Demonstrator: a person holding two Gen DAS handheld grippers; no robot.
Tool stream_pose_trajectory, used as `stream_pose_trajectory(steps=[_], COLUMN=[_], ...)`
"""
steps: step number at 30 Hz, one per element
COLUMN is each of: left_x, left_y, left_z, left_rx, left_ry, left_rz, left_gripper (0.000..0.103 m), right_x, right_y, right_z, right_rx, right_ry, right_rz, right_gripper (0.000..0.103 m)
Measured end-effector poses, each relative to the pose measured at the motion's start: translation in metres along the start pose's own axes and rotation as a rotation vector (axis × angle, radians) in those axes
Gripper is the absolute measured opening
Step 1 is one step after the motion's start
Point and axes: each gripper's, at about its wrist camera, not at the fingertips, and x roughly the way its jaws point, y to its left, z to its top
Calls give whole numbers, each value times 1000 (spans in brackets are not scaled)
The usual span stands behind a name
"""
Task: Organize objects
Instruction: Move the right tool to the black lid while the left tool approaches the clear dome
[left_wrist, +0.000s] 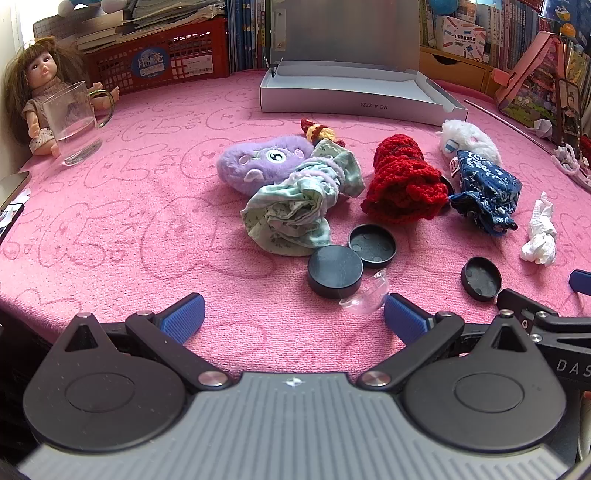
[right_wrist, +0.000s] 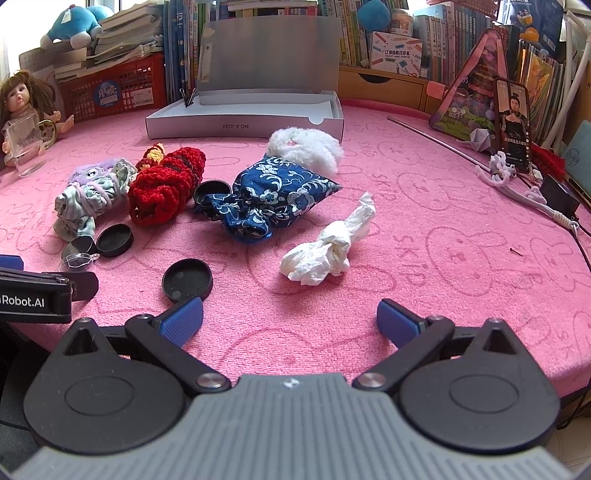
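Pink terry tablecloth w/ bunny print covers the whole desk; books, a red plastic crate and a brown-haired doll line the back edge. Centre rear: shallow grey cardboard box, lid up, nothing visible inside from here. In front of it, the clutter: fluffy white plush toy touching a blue-and-white brocade pouch; red crocheted piece just beside that; purple plush toy half wrapped in pale green printed cloth. Clear glass mug stands upright by the doll, well apart from the pile. Crumpled white tissue lies alone, nearest the right gripper. Smaller bits: black round puck touching an upturned black lid, a clear plastic dome against the puck, a second black lid nearer the edge. Left gripper and right gripper both hang over the near edge, tilted down, jaws spread wide, gripping nothing. The dome sits just off the left gripper's right fingertip.
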Motion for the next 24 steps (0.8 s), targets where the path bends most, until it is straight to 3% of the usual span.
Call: stream_pose_trajectory(steps=[24], left_x=[1], left_y=[0], left_z=[-1], left_rx=[16], left_ry=[-17], left_rz=[-14], left_gripper=[103], right_x=[-2], right_y=[-2], right_z=[0], right_rx=[-4], right_ry=[1], right_rz=[14], right_gripper=[103])
